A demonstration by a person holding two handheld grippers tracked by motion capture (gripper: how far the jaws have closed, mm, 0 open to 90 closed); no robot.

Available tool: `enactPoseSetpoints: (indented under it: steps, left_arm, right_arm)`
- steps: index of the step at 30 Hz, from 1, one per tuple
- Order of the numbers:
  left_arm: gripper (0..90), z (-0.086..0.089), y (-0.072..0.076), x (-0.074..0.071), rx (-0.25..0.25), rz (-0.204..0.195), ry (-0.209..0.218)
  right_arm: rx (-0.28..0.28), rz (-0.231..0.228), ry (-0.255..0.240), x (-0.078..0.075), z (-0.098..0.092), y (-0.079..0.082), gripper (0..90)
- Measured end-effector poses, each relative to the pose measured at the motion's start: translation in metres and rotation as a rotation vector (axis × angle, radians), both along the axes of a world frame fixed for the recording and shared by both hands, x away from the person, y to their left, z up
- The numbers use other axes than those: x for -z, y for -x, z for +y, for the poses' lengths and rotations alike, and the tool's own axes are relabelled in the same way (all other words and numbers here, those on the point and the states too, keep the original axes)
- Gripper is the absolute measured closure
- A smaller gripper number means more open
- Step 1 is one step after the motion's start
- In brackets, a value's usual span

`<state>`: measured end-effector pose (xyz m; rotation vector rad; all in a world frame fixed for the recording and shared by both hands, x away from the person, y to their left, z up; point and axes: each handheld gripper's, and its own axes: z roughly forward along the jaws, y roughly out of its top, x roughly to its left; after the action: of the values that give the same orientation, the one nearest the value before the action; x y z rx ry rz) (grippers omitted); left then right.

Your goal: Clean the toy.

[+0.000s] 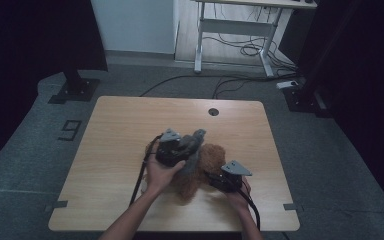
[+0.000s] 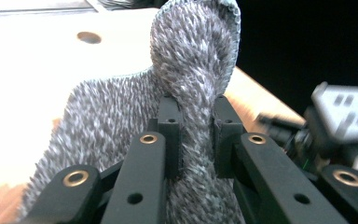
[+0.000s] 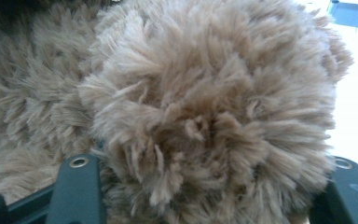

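On the pale wooden table [image 1: 115, 150], left gripper [image 2: 193, 135] clamped tight on a grey fuzzy knitted cloth [image 2: 186, 70], lifted (bunched upward), right gripper [image 1: 219, 181] jaws either side of a shaggy brown plush toy [image 3: 205, 116], grip hidden by fur.

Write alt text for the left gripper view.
Two black tongs pinch a fold of fuzzy grey knitted fabric, which rises between them above a pale wooden table with a round hole. The other gripper shows blurred at right.
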<state>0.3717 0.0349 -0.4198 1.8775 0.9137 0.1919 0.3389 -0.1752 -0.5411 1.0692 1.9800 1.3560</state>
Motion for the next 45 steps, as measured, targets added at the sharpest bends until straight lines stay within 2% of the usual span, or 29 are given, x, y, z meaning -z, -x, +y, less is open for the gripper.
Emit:
enactPoseSetpoints:
  steps: [2,4,6,8,9,11,12,16,18,22,24,27,30,32,36,38,40,42,43,45]
  left_arm:
    - [77.2,-0.028,-0.005,-0.003,0.018,-0.008,-0.036]
    - [77.2,-0.053,-0.012,0.000,0.037,0.016,-0.058]
    - [77.1,-0.074,-0.018,0.009,0.047,0.036,-0.094]
    - [77.0,-0.088,-0.021,0.023,0.052,0.044,-0.152]
    - [76.8,-0.091,-0.022,0.031,0.051,0.041,-0.183]
    - [76.9,-0.090,-0.022,0.041,0.045,0.038,-0.147]
    - [77.0,-0.088,-0.021,0.042,0.046,0.037,-0.137]
    - [77.3,-0.080,-0.017,0.039,0.051,0.014,-0.165]
    - [77.4,-0.075,-0.014,0.038,0.046,0.012,-0.161]
    - [77.5,-0.061,-0.009,0.035,0.025,-0.006,-0.158]
    - [77.5,-0.050,-0.009,0.032,-0.004,-0.011,-0.163]
    - [77.4,-0.029,-0.014,0.030,-0.052,0.005,-0.180]
    - [77.5,-0.004,-0.019,0.036,-0.093,0.036,-0.198]
    - [77.6,0.014,-0.021,0.039,-0.104,0.058,-0.158]
    - [77.5,0.047,-0.018,0.037,-0.162,0.036,-0.154]
    - [77.4,0.067,-0.019,0.039,-0.195,0.052,-0.138]
    - [77.4,0.088,-0.022,0.044,-0.218,0.089,-0.116]
    - [77.5,0.105,-0.023,0.054,-0.234,0.127,-0.097]
    - [77.6,0.115,-0.023,0.061,-0.238,0.157,-0.063]
    - [77.7,0.126,-0.022,0.070,-0.250,0.172,-0.045]
  right_arm:
    - [0.000,0.000,0.001,0.000,0.000,0.000,36.5]
    - [0.003,-0.001,0.004,0.000,0.000,0.001,36.6]
    - [0.004,-0.006,0.009,0.000,0.001,0.002,36.5]
    - [0.005,-0.006,0.013,0.000,0.001,0.003,36.5]
    - [0.005,-0.002,0.011,0.000,0.000,0.003,36.5]
    - [0.006,0.008,0.013,0.002,-0.001,0.003,36.5]
    - [0.005,0.013,0.005,0.003,-0.001,0.002,36.4]
    - [-0.003,0.009,0.008,0.003,-0.001,0.003,36.4]
    - [-0.004,0.008,0.012,0.003,-0.001,0.003,36.4]
    - [-0.001,0.011,0.011,0.004,-0.001,0.003,36.4]
    - [0.001,0.015,0.009,0.004,-0.001,0.003,36.4]
    - [0.002,0.020,-0.009,0.004,-0.003,0.002,36.3]
    - [0.002,0.028,-0.019,0.004,-0.005,0.001,36.3]
    - [0.000,0.028,-0.023,0.004,-0.005,0.000,36.2]
    - [0.003,0.025,-0.021,0.004,-0.004,0.000,36.1]
    - [0.004,0.023,-0.020,0.004,-0.004,0.001,36.1]
    - [0.007,0.023,-0.013,0.004,-0.003,0.001,36.1]
    - [0.008,0.022,-0.011,0.004,-0.003,0.001,36.2]
    - [0.009,0.021,-0.012,0.004,-0.003,0.001,36.2]
    - [0.010,0.020,-0.011,0.004,-0.002,0.001,36.2]
